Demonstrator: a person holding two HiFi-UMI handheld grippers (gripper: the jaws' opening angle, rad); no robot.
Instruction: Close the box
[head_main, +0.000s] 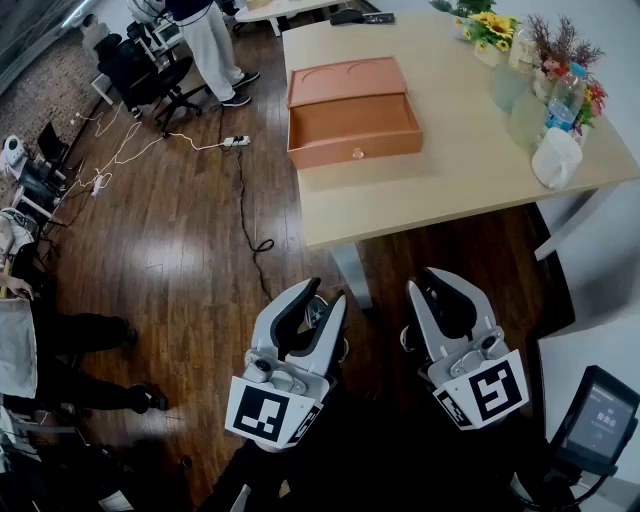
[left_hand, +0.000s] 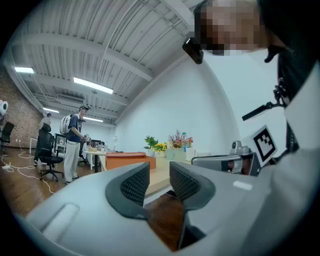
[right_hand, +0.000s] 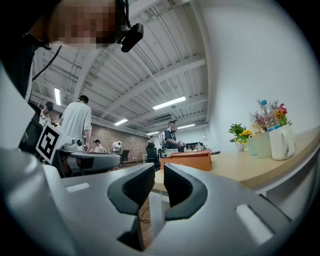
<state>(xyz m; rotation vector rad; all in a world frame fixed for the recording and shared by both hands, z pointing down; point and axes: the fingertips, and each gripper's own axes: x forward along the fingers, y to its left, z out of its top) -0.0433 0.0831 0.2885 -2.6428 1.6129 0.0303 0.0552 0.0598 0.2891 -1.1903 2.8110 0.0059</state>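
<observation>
An orange box (head_main: 352, 125) sits on the light wooden table (head_main: 450, 190), its lid (head_main: 347, 78) tipped back open and a small knob (head_main: 357, 153) on its front. In the left gripper view the box (left_hand: 131, 160) is far ahead; the right gripper view also has the box (right_hand: 186, 160) in the distance. Both grippers hang low over the wooden floor, well short of the table's near edge. My left gripper (head_main: 322, 292) (left_hand: 159, 175) is shut with nothing between its pads. Beside it, my right gripper (head_main: 430, 275) (right_hand: 159, 179) also has its jaws together and holds nothing.
Vases of flowers (head_main: 490, 30), a bottle (head_main: 565, 95) and a white jug (head_main: 557, 158) crowd the table's right side. A table leg (head_main: 352, 272) stands just ahead of the grippers. Cables and a power strip (head_main: 236, 141) lie on the floor left; a person (head_main: 210, 40) and office chairs (head_main: 140, 70) beyond.
</observation>
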